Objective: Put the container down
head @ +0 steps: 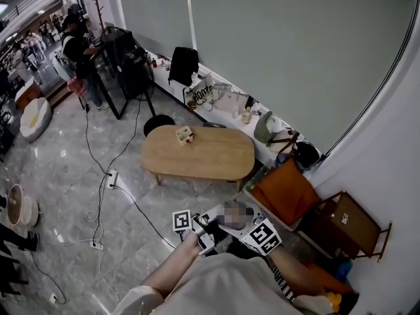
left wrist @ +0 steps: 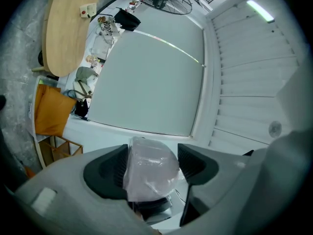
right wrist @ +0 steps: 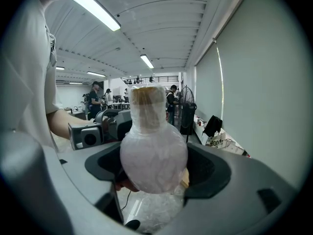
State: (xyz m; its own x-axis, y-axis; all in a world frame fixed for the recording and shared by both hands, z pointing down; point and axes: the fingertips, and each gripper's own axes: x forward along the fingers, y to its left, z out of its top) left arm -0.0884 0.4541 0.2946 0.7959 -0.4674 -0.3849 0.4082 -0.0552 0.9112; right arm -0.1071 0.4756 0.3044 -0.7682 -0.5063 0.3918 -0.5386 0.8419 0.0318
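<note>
1. Clearly nothing is set down yet: the container (right wrist: 152, 151), a bulbous thing wrapped in clear film, hangs in the air close to the person's chest, at 6 o'clock in the head view.
2. The right gripper (right wrist: 155, 173) has its jaws clamped against the container's round belly, with the neck pointing to 12 o'clock.
3. The left gripper (left wrist: 150, 168) pinches the same clear wrap between its jaws, so both claws bear the load.
4. The oval wooden table (head: 197, 153) lies at 12 o'clock from the grippers, well apart from them. A small box (head: 184, 134) sits towards its 10 o'clock edge.
5. As I judge it, the whole task remains: carry the container to a surface, probably that table, lower it until it rests, then open both claws.
</note>
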